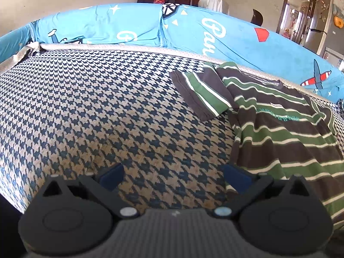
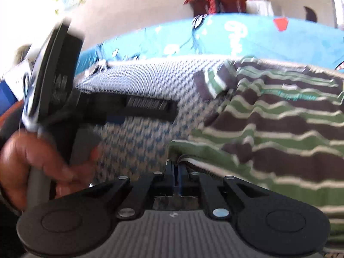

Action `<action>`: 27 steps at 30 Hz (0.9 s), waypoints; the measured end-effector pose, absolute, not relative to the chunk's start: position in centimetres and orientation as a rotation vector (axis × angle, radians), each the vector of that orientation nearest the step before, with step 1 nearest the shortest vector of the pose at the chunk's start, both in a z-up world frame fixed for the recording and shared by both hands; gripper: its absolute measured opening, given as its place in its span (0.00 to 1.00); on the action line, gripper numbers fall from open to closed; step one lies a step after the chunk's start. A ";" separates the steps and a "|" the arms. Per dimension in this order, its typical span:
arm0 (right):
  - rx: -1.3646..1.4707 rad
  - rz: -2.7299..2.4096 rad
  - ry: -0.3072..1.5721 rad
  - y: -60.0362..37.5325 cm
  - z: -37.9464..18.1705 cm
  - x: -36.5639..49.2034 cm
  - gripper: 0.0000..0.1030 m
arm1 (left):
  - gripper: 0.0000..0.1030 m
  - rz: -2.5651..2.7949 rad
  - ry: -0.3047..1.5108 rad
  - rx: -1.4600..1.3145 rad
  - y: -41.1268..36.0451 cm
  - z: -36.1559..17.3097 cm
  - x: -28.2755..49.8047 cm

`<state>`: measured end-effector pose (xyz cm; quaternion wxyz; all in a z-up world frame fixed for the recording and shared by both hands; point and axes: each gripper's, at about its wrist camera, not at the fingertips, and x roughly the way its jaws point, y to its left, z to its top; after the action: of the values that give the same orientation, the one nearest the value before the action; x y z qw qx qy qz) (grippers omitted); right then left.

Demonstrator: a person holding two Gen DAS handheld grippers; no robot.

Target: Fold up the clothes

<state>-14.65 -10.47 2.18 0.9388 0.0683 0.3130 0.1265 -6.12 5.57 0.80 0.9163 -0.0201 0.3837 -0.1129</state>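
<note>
Right tongs (image 2: 177, 169) pinching the striped shirt (image 2: 279, 118) hem; left tongs (image 1: 174, 177) hovering wide over the checked cushion (image 1: 96, 107).

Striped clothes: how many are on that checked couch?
1: a brown, green and white striped T-shirt spread on the houndstooth seat's right side, hem pinched in the right gripper. Others may lie out of view.

I note one striped shirt (image 1: 286, 129), brown, green and white, lying rumpled on the houndstooth surface (image 1: 107, 107), one sleeve (image 1: 200, 90) spread flat.
</note>
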 end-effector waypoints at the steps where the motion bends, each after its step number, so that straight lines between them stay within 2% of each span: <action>1: 0.154 0.244 0.613 -10.8 2.8 -14.5 0.06 | 1.00 -0.225 0.787 -0.048 5.7 0.9 -6.1; 5: 0.194 0.154 0.522 -12.4 5.1 -13.0 0.06 | 1.00 -0.211 0.789 -0.059 6.0 0.9 -6.0; 27: 0.371 0.051 0.593 -17.3 4.3 -13.2 0.09 | 1.00 -0.428 0.875 0.038 1.1 -0.9 -6.8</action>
<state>-13.23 -17.27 4.32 0.9392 0.1815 0.2904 0.0249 -6.78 1.08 -0.90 0.8835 0.0181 0.4206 -0.2055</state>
